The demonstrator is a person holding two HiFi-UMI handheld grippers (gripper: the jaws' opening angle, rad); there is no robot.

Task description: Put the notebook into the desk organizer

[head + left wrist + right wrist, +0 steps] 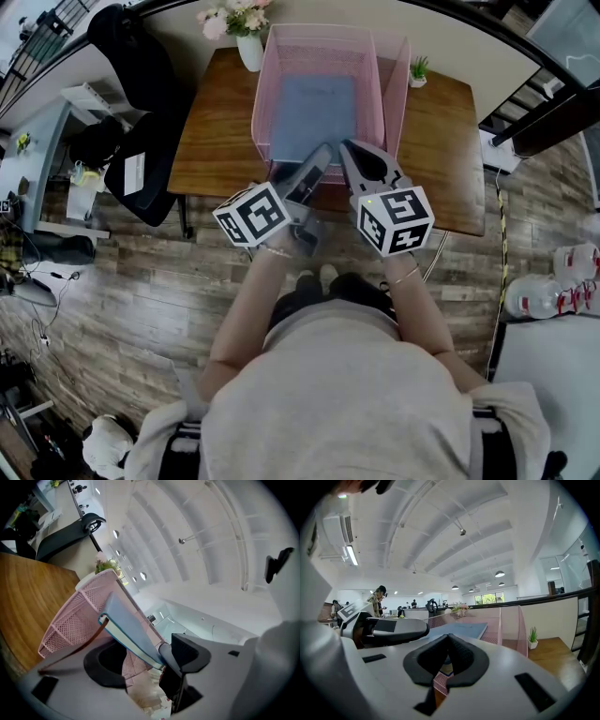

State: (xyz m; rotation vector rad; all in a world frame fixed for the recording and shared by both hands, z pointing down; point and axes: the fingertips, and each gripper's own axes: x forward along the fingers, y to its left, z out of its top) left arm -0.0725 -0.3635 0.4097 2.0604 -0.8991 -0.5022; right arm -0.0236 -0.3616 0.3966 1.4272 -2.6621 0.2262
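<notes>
Well left of the pink mesh desk organizer (394, 80), a black chair (141, 103) stands off the wooden table's (211, 141) end. A white vase of flowers (250, 49) sits on the table just beside the organizer's back left corner. At the organizer's open front, the left gripper (147, 660) has its jaws spread wide, with the near corner of the blue notebook (314, 112) between them and not clamped. The notebook lies inside the organizer's wide left compartment, its pages' edge facing that gripper. Just right of it, also at the organizer's front, the right gripper (448, 639) has its jaws closed together on nothing. A small potted plant (418, 70) stands by the organizer's back right corner.
</notes>
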